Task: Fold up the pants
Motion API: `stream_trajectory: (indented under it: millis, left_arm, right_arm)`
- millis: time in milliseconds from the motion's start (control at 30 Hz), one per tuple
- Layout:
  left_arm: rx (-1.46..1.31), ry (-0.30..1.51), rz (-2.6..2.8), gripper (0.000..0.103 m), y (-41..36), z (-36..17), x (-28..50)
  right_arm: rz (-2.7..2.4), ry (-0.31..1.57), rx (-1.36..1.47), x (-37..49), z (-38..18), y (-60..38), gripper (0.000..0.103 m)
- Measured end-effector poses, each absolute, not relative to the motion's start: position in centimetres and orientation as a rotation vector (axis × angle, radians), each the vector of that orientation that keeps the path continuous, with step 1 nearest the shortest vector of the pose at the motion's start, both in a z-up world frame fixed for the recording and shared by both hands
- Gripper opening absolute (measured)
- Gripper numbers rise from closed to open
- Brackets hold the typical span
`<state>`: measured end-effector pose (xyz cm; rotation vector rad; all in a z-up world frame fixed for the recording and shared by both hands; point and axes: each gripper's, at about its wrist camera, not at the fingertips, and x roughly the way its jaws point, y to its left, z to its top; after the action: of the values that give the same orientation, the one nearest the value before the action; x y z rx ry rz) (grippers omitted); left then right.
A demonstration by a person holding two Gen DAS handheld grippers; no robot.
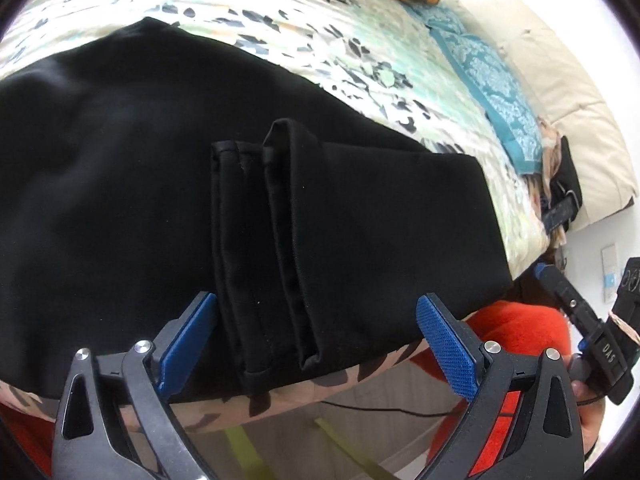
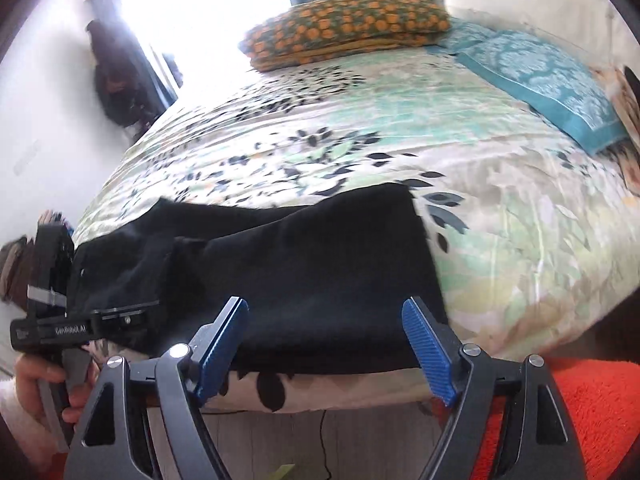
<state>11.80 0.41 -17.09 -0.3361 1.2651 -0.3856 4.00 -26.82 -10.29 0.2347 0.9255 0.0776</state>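
Observation:
Black pants point(image 1: 120, 184) lie folded on the floral bedspread point(image 1: 320, 32) near the bed's front edge, with the two leg hems point(image 1: 264, 248) laid on top. My left gripper point(image 1: 316, 320) is open and empty, its blue pads on either side of the hems, just above them. In the right wrist view the pants point(image 2: 320, 264) lie in front of my right gripper point(image 2: 324, 332), which is open and empty at the bed's front edge. The left gripper's body point(image 2: 52, 328) shows at the left there, and the right gripper's body point(image 1: 592, 320) shows in the left wrist view.
An orange-patterned pillow point(image 2: 348, 28) and a teal patterned cloth point(image 2: 540, 76) lie at the far side of the bed. A cream headboard cushion point(image 1: 552, 80) is at the right. An orange rug point(image 2: 592, 408) lies on the floor below.

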Motion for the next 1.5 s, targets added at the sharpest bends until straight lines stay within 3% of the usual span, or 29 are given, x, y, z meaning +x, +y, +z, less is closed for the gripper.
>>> stream_trajectory:
  millis: [33, 67, 100, 200, 300, 433, 567, 700, 800, 867, 1033, 1267, 1500]
  left_arm:
    - [-0.307, 1.254, -0.375, 0.094, 0.0, -16.9, 11.8]
    - [-0.267, 1.24, -0.363, 0.077, -0.5, -16.5, 11.7]
    - [-0.202, 1.242, -0.336, 0.012, -1.0, -16.4, 11.7]
    - [-0.21, 1.216, -0.363, 0.009, -0.7, -15.4, 11.7]
    - [-0.185, 1.147, -0.367, 0.009, 0.8, -13.6, 11.2]
    - [-0.149, 1.216, -0.3, 0.01, 2.5, -16.2, 12.2]
    - [-0.096, 1.163, -0.302, 0.015, 2.0, -16.3, 11.4]
    - [-0.094, 1.148, -0.298, 0.03, 2.5, -16.3, 10.3]
    - [-0.169, 1.152, -0.311, 0.046, 3.7, -16.1, 9.9]
    - [-0.195, 1.138, -0.296, 0.063, 4.7, -15.4, 9.5]
    - [-0.224, 1.012, -0.14, 0.078, 10.6, -12.0, 8.6]
    - [-0.459, 0.972, 0.097, 0.079, 23.0, -11.6, 9.0]
    - [-0.315, 0.945, 0.213, 0.079, 25.7, -10.3, 8.5]
  right_arm:
    - [0.055, 0.921, 0.268, 3.9, -10.5, -27.9, 0.079]
    - [0.032, 0.919, 0.29, 3.8, -10.6, -28.9, 0.079]
    - [0.014, 0.918, 0.306, 3.8, -10.7, -29.7, 0.079]
    - [-0.031, 0.909, 0.337, 3.6, -11.0, -31.2, 0.079]
    - [-0.047, 0.89, 0.345, 3.6, -10.8, -31.7, 0.079]
    - [-0.049, 0.882, 0.293, 4.0, -10.8, -30.8, 0.079]
    - [0.021, 0.897, 0.217, 5.9, -11.4, -27.8, 0.079]
    - [0.161, 0.91, 0.053, 7.4, -12.3, -21.7, 0.084]
    - [0.195, 1.085, -0.107, 8.1, -17.0, -17.6, 0.088]
    - [0.162, 1.024, -0.184, 7.3, -17.7, -16.6, 0.092]
    - [0.14, 1.001, -0.14, 7.2, -15.8, -17.9, 0.092]
    - [0.207, 0.809, -0.134, 5.6, -11.5, -16.7, 0.092]
    - [0.383, 0.897, -0.074, 7.4, -12.1, -10.8, 0.092]
